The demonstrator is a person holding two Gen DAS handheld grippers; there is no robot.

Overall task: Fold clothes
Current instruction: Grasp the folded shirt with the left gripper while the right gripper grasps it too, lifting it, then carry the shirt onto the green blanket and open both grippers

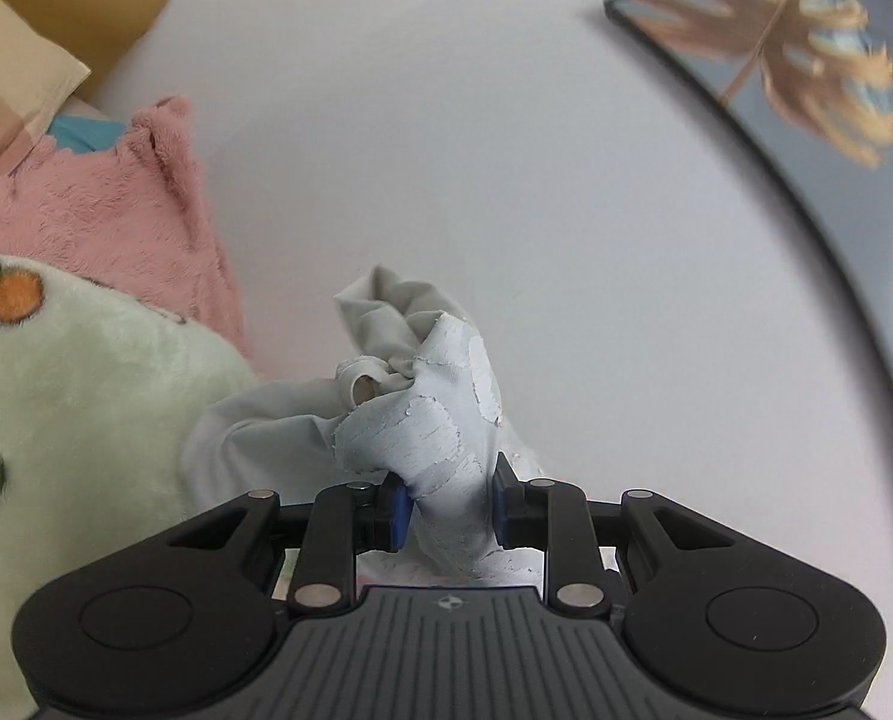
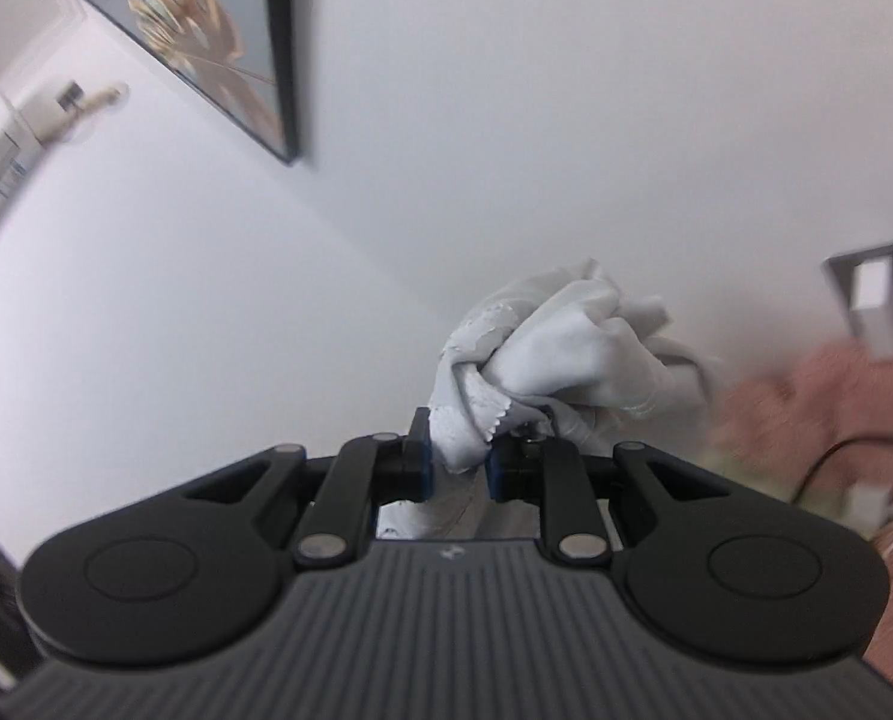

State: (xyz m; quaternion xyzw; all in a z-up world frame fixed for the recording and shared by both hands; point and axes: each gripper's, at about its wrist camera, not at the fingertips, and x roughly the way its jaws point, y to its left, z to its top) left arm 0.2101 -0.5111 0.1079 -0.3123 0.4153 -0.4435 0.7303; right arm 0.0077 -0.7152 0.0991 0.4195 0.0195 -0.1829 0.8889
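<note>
Up close, pale grey garment (image 1: 440, 420), bunched, creased, cracked peeling print

At the left of the left wrist view a fluffy pink blanket (image 1: 104, 204) lay beside a pale green fleece blanket printed with oranges (image 1: 86, 360); the surface beneath them was hidden

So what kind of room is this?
Probably a bedroom. There's a pillow and a fluffy pink blanket piled beside a green fruit-print blanket, and a framed leaf picture hangs on the white wall.
</note>
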